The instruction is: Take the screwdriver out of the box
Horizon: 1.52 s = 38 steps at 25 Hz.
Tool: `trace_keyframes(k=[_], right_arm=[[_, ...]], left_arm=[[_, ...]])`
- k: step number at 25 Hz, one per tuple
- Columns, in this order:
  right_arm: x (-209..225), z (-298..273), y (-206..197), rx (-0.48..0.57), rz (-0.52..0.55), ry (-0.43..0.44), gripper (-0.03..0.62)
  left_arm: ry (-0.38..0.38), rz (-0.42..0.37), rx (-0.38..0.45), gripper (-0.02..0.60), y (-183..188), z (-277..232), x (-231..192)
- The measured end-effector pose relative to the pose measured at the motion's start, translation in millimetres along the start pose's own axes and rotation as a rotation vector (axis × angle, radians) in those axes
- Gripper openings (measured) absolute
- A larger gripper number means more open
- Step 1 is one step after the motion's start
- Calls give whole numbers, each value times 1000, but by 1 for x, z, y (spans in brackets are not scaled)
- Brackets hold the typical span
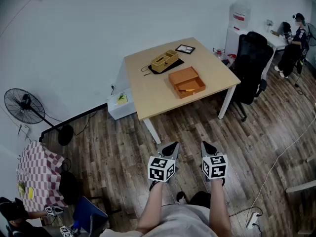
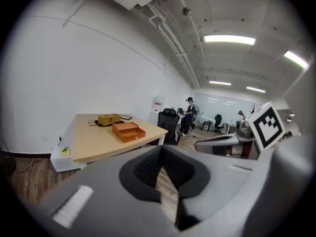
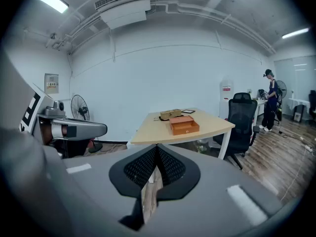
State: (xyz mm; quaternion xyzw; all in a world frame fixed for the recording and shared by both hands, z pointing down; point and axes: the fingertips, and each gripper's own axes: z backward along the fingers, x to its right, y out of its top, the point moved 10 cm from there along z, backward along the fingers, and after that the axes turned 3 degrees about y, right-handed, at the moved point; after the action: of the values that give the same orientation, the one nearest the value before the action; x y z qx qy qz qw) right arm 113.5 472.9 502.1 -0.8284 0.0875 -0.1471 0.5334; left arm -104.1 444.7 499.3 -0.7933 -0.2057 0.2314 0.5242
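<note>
The box [image 1: 183, 77] lies open on the counter [image 1: 148, 95], right of its middle, with the lid folded flat on the far side and the tray on the near side. In the tray a thin pale streak, the screwdriver [image 1: 186, 89], lies close to the near wall; it is too small to tell handle from tip. From the two gripper views only the box's outer walls show [image 2: 129, 132] [image 3: 184, 125], and its inside is hidden.

Farther back and to the left a tan case [image 1: 164, 60] sits on a dark mat [image 1: 174, 65]; what it holds cannot be made out. A flat dark frame [image 1: 185, 49] lies near the far corner.

Both tongs hang over the wood floor [image 1: 118, 152], well short of the counter and apart from everything on it. The left tongs [image 1: 170, 146] are closed with nothing between them, their ribbed pads meeting at the tip [image 2: 160, 149]. The right tongs [image 1: 207, 145] are closed and empty as well [image 3: 157, 147].

A black chair [image 1: 251, 63] stands at the counter's right edge. A low white cabinet [image 1: 121, 104] is partly tucked under its left end. A fan [image 1: 22, 105] stands at far left, and a checkered cloth [image 1: 38, 174] is cut off by the left edge.
</note>
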Motion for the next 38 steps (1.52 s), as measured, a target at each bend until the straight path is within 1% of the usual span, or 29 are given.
trace_keyframes(k=[4,6,8,9,11,14,18,22,26,28,34,38], right_arm=[[-3,-8,3,2,2,3,0],[-2,-11,3,7,-1,-4,2],[-2,-11,2,22,-17,-18,2],[-1,-11,2,30,-26,-28,0],[2,-11,3,43,-37,-42,0],[7,-9,5,79,-61,-23,2],[12,-16,7,98,-85,-5,2],[16,-33,12,81,-75,12,2],[27,-56,23,65,-62,22,2],[33,-69,28,55,-57,27,2],[62,-115,50,41,-60,45,2],[87,-143,71,54,-94,40,2]], left_arm=[[-58,48,-59,54,2,-3,-7],[-57,42,-68,54,3,-3,-11],[-37,29,-48,54,5,-2,-16],[-34,34,-39,54,6,0,-19],[-53,50,-50,54,7,-1,-23],[-70,38,-81,54,6,-4,-25],[-70,13,-74,54,5,-12,-27],[-50,-9,-29,54,13,-23,-35],[-46,-7,17,54,26,-41,-47],[-46,-7,27,54,31,-51,-54],[-42,-34,17,54,54,-98,-73],[-48,-58,-5,54,76,-133,-84]])
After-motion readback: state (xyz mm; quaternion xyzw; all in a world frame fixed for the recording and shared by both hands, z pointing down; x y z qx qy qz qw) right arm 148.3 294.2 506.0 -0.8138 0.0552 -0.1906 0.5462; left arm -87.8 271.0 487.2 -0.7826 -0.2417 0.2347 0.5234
